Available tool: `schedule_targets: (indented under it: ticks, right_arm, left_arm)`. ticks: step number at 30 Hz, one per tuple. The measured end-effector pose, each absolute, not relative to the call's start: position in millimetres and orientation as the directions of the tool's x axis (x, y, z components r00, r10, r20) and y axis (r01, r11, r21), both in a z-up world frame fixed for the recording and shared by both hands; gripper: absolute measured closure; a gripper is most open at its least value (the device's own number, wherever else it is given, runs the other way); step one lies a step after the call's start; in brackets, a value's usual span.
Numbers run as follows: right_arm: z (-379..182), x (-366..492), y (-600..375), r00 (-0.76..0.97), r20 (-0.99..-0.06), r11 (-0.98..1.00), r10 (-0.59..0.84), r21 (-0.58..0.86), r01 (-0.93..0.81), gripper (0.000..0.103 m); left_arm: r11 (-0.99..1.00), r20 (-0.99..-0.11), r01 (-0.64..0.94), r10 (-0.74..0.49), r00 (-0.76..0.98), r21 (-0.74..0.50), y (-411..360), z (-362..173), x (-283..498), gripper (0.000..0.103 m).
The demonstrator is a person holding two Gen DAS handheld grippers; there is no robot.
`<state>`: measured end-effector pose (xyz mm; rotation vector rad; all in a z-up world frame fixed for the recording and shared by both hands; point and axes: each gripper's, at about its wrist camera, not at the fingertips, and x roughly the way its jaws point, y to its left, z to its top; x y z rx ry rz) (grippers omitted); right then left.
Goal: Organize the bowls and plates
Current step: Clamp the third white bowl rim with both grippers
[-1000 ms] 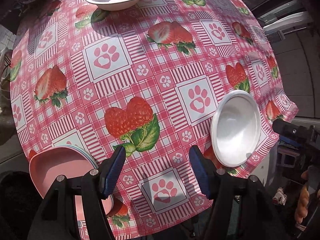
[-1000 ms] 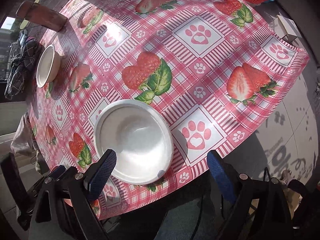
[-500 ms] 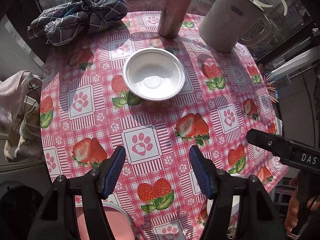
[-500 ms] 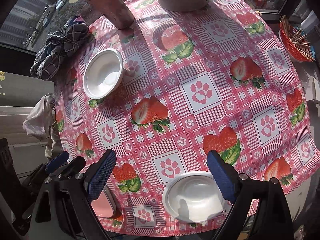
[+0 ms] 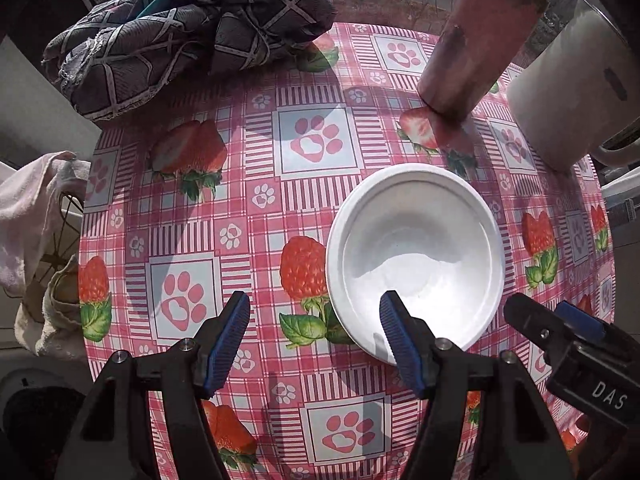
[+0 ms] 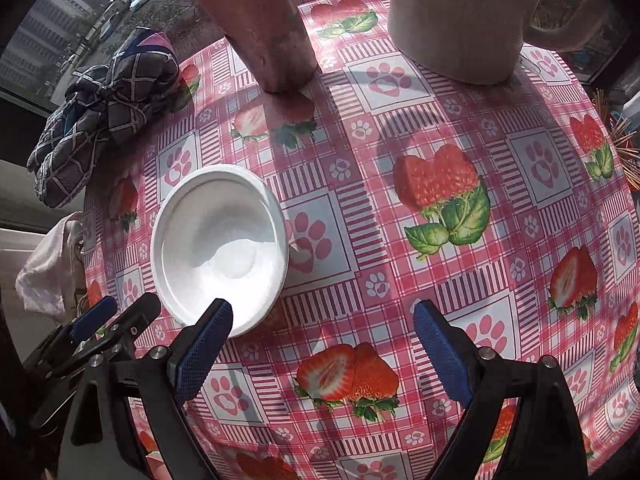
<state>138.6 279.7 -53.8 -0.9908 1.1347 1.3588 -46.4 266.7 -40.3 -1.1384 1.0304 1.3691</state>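
Both grippers have swung from the near table edge toward the far white bowl (image 5: 416, 256), suggesting it is fetched next. The left gripper (image 5: 316, 338) is wide open and empty, its right finger apparently over the bowl's near rim. The right gripper (image 6: 324, 350), equally open, holds nothing; the bowl lies left of its jaws.
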Motion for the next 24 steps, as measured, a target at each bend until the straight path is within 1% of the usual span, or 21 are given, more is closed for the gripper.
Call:
schedule_targets:
  ticks: [4, 7, 9, 12, 13, 14, 15, 16, 17, 18, 19, 20, 21, 22, 24]
  right_arm:
    - [-75.7, 131.8, 296.0, -0.086, -0.972, 0.024, 0.216, 0.094, -0.995, 0.01]
    - [-87.7, 124.6, 305.8, -0.08, -0.973, 0.022, 0.218, 0.087, -0.996, 0.011]
    - [-94.4, 121.3, 310.9, -0.082, -0.974, 0.006, 0.21, 0.085, -0.996, 0.025]
    - [-101.5, 119.0, 315.8, -0.093, -0.978, -0.001, 0.187, 0.095, -0.996, 0.029]
    - [-102.6, 118.3, 316.7, -0.093, -0.978, -0.003, 0.186, 0.094, -0.996, 0.034]
    - [-103.4, 117.0, 317.5, -0.094, -0.979, -0.009, 0.184, 0.093, -0.996, 0.047]
    - [-105.4, 113.8, 318.6, -0.094, -0.98, -0.022, 0.175, 0.092, -0.996, 0.055]
    - [-107.7, 111.3, 319.7, -0.099, -0.981, -0.035, 0.165, 0.094, -0.995, 0.057]
    - [-108.8, 110.5, 319.9, -0.095, -0.982, -0.045, 0.165, 0.089, -0.995, 0.058]
    - [-109.0, 109.5, 320.2, -0.098, -0.981, -0.054, 0.167, 0.091, -0.994, 0.068]
    - [-109.5, 108.5, 320.5, -0.114, -0.98, -0.059, 0.161, 0.105, -0.993, 0.07]
    - [-110.5, 105.7, 321.5, -0.117, -0.98, -0.064, 0.158, 0.108, -0.992, 0.072]
    - [-111.1, 104.4, 322.0, -0.124, -0.98, -0.07, 0.153, 0.114, -0.991, 0.082]
    - [-113.1, 103.0, 322.8, -0.156, -0.978, -0.073, 0.135, 0.147, -0.986, 0.089]
    - [-116.3, 101.5, 323.4, -0.166, -0.979, -0.06, 0.119, 0.16, -0.985, 0.089]
  left_arm:
    - [-0.07, -0.982, -0.997, 0.183, -0.049, 0.037, 285.7, -55.0, -43.6, 0.032]
    - [-0.037, -0.986, -0.998, 0.153, -0.063, 0.058, 297.9, -68.9, -40.5, 0.032]
    - [-0.008, -0.989, -0.997, 0.13, -0.077, 0.076, 303.5, -77.0, -36.7, 0.032]
    - [0.017, -0.994, -0.998, 0.085, -0.063, 0.064, 308.7, -86.9, -33.7, 0.032]
    - [0.025, -0.995, -0.998, 0.072, -0.061, 0.063, 309.9, -89.6, -32.6, 0.033]
    - [0.035, -0.996, -0.997, 0.066, -0.066, 0.068, 311.2, -92.0, -31.2, 0.034]
    - [0.041, -0.996, -0.997, 0.065, -0.056, 0.059, 311.5, -92.9, -30.2, 0.038]
    - [0.046, -0.997, -0.998, 0.06, -0.043, 0.046, 312.9, -94.4, -28.4, 0.043]
    - [0.051, -0.997, -0.998, 0.063, -0.034, 0.037, 312.7, -93.8, -27.1, 0.046]
    - [0.058, -0.998, -0.998, 0.06, -0.025, 0.028, 312.8, -93.8, -25.3, 0.053]
    - [0.067, -0.998, -0.998, 0.058, -0.013, 0.017, 312.8, -93.7, -23.2, 0.062]
    - [0.077, -0.998, -0.997, 0.056, -0.005, 0.009, 312.2, -93.4, -20.1, 0.065]
    - [0.09, -0.999, -0.996, 0.052, -0.014, 0.019, 311.2, -92.8, -16.0, 0.066]
    - [0.096, -0.999, -0.995, 0.049, -0.016, 0.02, 310.5, -92.9, -13.4, 0.066]
    - [0.096, -0.999, -0.995, 0.035, 0.001, 0.002, 307.0, -94.3, -8.9, 0.066]
